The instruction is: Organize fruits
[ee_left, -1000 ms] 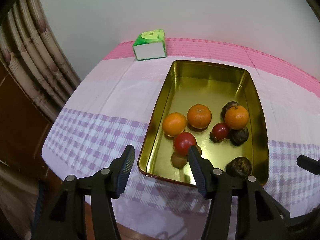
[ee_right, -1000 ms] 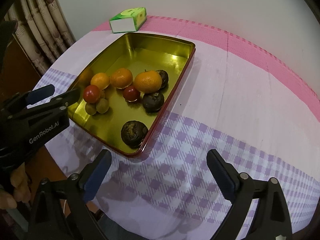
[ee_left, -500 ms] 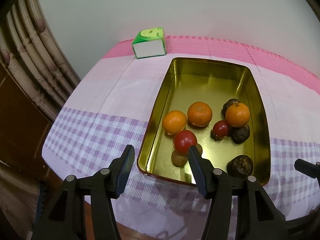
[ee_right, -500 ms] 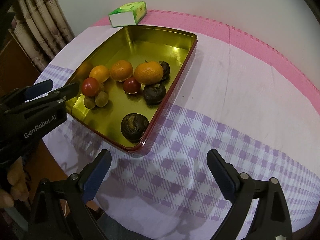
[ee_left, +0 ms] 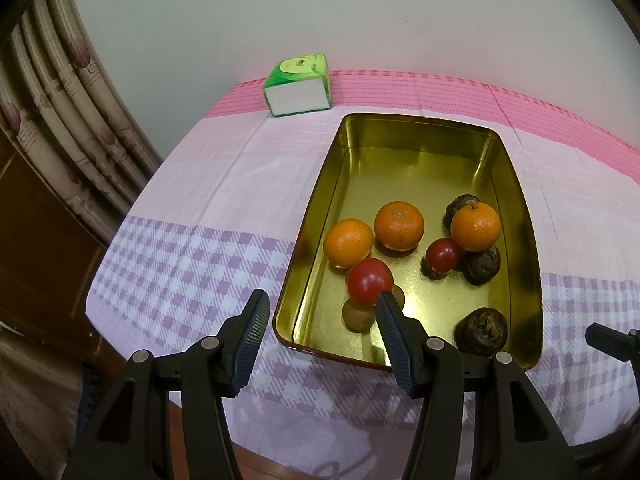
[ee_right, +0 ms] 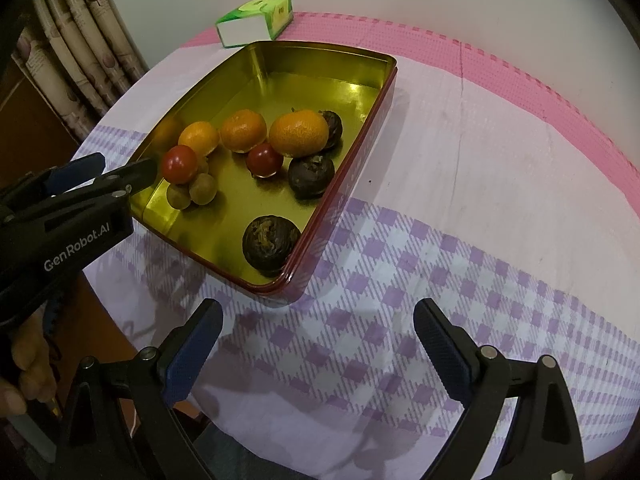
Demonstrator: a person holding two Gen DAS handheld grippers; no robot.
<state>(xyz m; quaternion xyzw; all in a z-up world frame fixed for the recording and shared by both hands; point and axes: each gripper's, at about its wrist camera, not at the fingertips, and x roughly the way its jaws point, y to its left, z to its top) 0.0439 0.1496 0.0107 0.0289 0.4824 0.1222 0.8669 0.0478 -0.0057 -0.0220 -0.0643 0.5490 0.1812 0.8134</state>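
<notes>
A green and white carton point(ee_left: 297, 85) is lying on its side at the far edge of my desk point(ee_left: 224, 168), sitting on the pink band of the checked cloth point(ee_right: 472, 184) that is covering it. Patterned beige curtains point(ee_left: 68, 112) are hanging beside the desk, with a plain pale wall point(ee_left: 360, 12) standing behind.

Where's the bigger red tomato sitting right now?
In the gold tin at its near-left end, the larger tomato touches a mandarin behind and two small brown fruits in front.
</notes>
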